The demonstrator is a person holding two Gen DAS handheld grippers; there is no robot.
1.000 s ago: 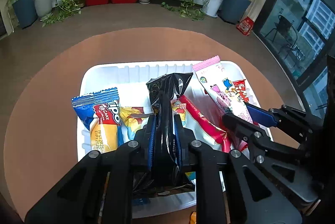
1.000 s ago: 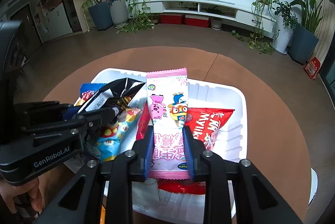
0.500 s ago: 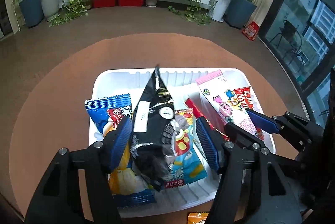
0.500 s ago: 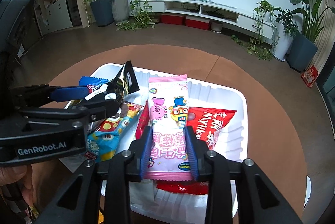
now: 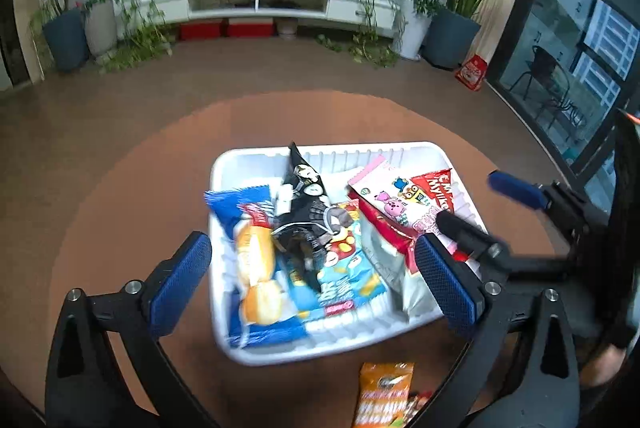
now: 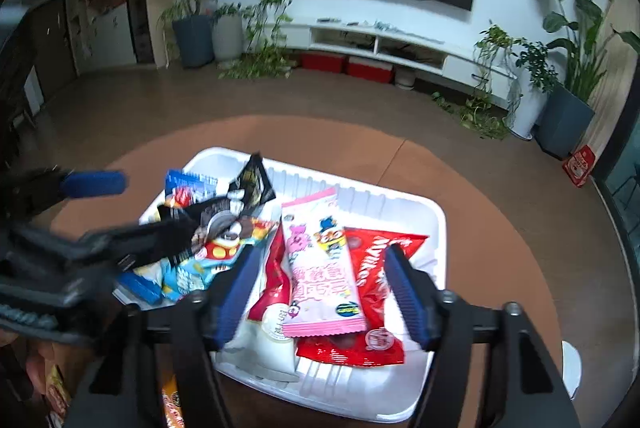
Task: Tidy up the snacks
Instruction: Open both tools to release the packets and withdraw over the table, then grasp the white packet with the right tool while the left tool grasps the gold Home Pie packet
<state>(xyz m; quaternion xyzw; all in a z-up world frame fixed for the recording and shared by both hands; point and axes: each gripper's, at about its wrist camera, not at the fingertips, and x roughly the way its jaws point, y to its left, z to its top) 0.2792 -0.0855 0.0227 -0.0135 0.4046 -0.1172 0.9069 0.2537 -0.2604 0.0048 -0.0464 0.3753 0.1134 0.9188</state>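
Observation:
A white tray (image 5: 404,153) on a round brown table holds several snack packs. A black pack (image 5: 306,212) lies on a light blue pack (image 5: 348,276), beside a blue cake pack (image 5: 248,228). A pink pack (image 6: 320,268) lies on a red pack (image 6: 380,256). My left gripper (image 5: 312,268) is open and empty above the tray's near side. My right gripper (image 6: 320,288) is open and empty over the pink pack. In the right wrist view the tray's rim (image 6: 404,202) and the black pack (image 6: 224,212) show, with the left gripper (image 6: 132,208) at left.
An orange snack pack (image 5: 382,392) lies on the table in front of the tray, with more packs at the bottom left of the right wrist view (image 6: 56,394). A white object (image 6: 570,368) sits at the table's right edge. Floor and plants lie beyond.
Both grippers opened and drew back. The left one let go of the black pack and the right one let go of the pink pack; both packs now lie in the tray.

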